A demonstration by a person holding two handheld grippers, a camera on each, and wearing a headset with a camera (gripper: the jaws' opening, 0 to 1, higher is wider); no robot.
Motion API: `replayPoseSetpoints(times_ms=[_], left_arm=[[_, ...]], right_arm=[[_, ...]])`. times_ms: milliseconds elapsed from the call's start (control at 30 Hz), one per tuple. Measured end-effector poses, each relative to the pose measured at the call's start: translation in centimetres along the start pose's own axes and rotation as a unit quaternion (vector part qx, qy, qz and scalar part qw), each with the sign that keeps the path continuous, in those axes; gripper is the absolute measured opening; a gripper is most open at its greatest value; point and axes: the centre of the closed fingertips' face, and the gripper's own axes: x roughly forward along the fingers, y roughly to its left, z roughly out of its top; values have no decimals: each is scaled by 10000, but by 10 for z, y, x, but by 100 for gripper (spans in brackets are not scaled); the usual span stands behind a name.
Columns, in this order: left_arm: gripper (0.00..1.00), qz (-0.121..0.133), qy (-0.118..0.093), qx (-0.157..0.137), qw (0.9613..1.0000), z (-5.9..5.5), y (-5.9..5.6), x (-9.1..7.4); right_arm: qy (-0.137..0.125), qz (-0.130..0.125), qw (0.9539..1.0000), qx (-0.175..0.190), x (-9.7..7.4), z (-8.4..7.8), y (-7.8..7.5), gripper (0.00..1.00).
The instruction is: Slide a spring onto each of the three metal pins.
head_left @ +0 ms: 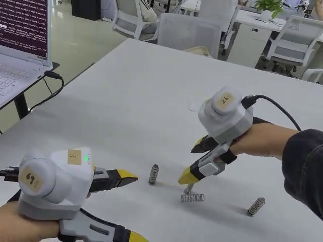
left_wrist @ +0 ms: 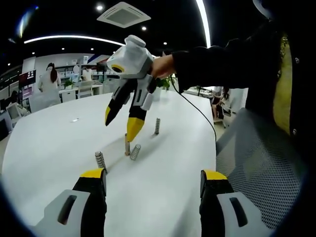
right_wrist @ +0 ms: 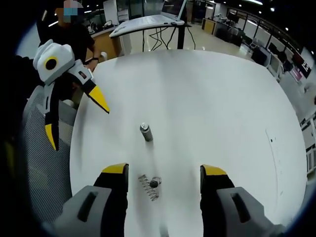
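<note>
Open-plan office behind, with grey mesh chairs (head_left: 295, 43) and white desks (head_left: 247, 17) along the far side. Smooth matte white table (head_left: 131, 91) as work surface; open laptop (head_left: 20, 45) at far left.

Left gripper (head_left: 137, 206) at near left. Glossy white rounded housing, black jaws capped in yellow. Holds jaws wide apart, aimed right toward the parts.

Right gripper (head_left: 187, 165) right of centre, gripped by a hand (head_left: 262, 141) in a dark denim sleeve (head_left: 305, 161), black cable (head_left: 282, 108) trailing from its housing. Shows jaws spread wide, pointing down and left. Hovers with lower yellow tip just above the bare pin (head_left: 189, 189), a thin upright metal rod; contact not determinable.

Loose spring (head_left: 193, 197), a fine steel coil. Lies flat on the table, just beside the pin's base on its near side.

Left spring (head_left: 153, 174), a tight upright coil. Stands between the two grippers, left of the pin, with a rounded metal end visible at its top in the right gripper view.

Right spring (head_left: 256, 206). Stands well right of the pin, near the sleeve.
</note>
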Motion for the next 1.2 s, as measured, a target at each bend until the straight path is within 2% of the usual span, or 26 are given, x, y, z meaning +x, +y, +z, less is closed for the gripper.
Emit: replayPoseSetpoints(times_ms=[200,533,1200], left_arm=[[74,-61,43,33,10000,1,-2,5],[73,-164,70,73,9998,5,-3,12],[71,-322,102,97,9994,8,-5,34]], right_arm=[[-136,-121,9997,175,-9,-10,-2,56],[-525,-348,9969,467,-26,-20,-3,56],[-1123,-790,9864,899,-60,-45,3,56]])
